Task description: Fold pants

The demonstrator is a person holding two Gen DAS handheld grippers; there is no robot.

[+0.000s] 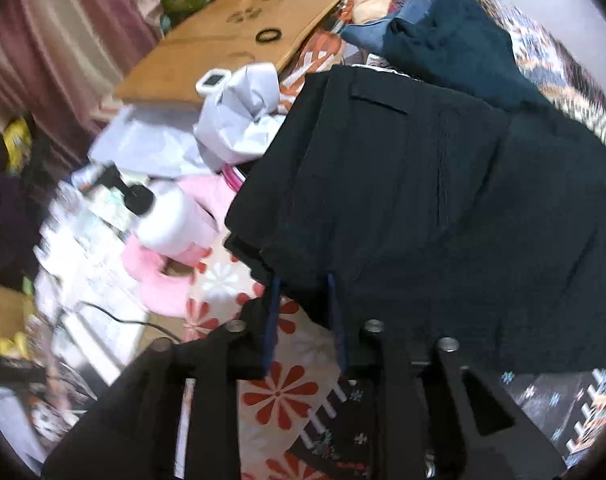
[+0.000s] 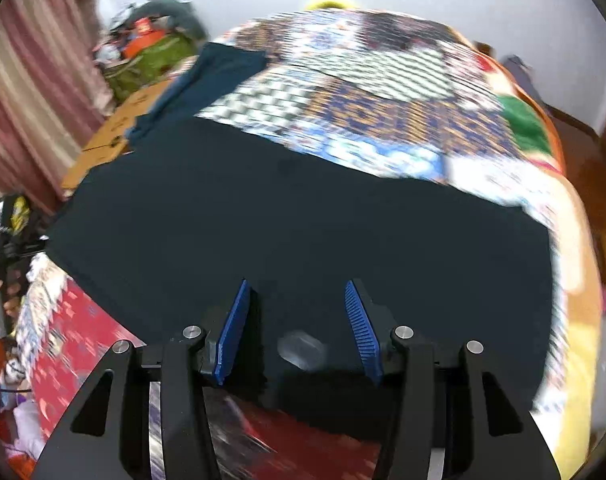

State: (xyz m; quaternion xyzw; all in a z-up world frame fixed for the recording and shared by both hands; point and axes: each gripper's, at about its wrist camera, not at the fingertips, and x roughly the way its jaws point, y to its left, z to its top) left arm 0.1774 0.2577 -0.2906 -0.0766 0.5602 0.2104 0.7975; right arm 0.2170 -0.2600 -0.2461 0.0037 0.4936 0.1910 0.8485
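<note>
The dark navy pants lie spread on a patterned bedspread, with a welt pocket showing near the top. My left gripper has its blue fingers parted, and the near edge of the pants lies over the fingertips. In the right wrist view the pants fill the middle as a flat dark sheet. My right gripper is open, its blue ribbed pads wide apart just above the cloth, holding nothing.
A teal garment lies beyond the pants. A cardboard sheet, crumpled white cloth, a pink cushion and a white bottle crowd the left. Striped curtains hang left. The bed's edge drops off right.
</note>
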